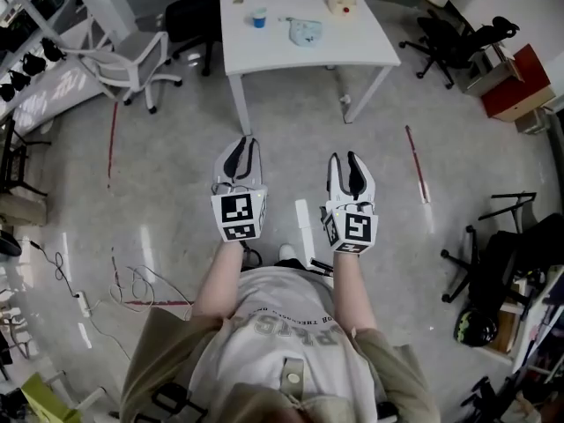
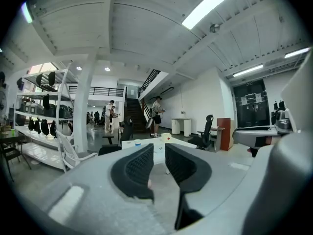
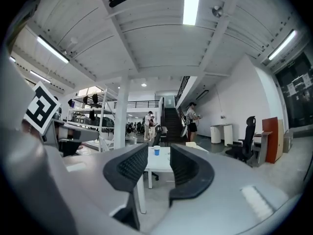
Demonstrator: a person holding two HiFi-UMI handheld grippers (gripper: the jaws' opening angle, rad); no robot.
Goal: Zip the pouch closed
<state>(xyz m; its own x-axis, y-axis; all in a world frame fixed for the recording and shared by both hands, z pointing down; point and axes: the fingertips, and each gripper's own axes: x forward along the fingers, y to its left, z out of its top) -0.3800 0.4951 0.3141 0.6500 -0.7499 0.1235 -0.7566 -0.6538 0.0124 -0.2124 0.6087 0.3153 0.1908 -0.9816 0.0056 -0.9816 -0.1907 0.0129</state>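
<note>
A light blue pouch (image 1: 305, 32) lies on the white table (image 1: 352, 47) at the far side of the floor, well beyond both grippers. A person holds both grippers out level over the bare floor, short of the table. My left gripper (image 1: 242, 145) has its jaws a little apart with nothing between them. My right gripper (image 1: 345, 160) stands open somewhat wider, also empty. In the left gripper view the table (image 2: 142, 144) shows small between the left gripper's (image 2: 159, 151) dark pads. In the right gripper view the table (image 3: 157, 166) shows between the right gripper's (image 3: 159, 155) pads.
On the table also stand a blue cup (image 1: 259, 18) and a cream box with a red spot (image 1: 342, 5). A white chair (image 1: 132, 60) and shelving stand left. Black chairs (image 1: 458, 42) and a red cabinet (image 1: 520, 82) stand right. Cables (image 1: 132, 289) lie on the floor.
</note>
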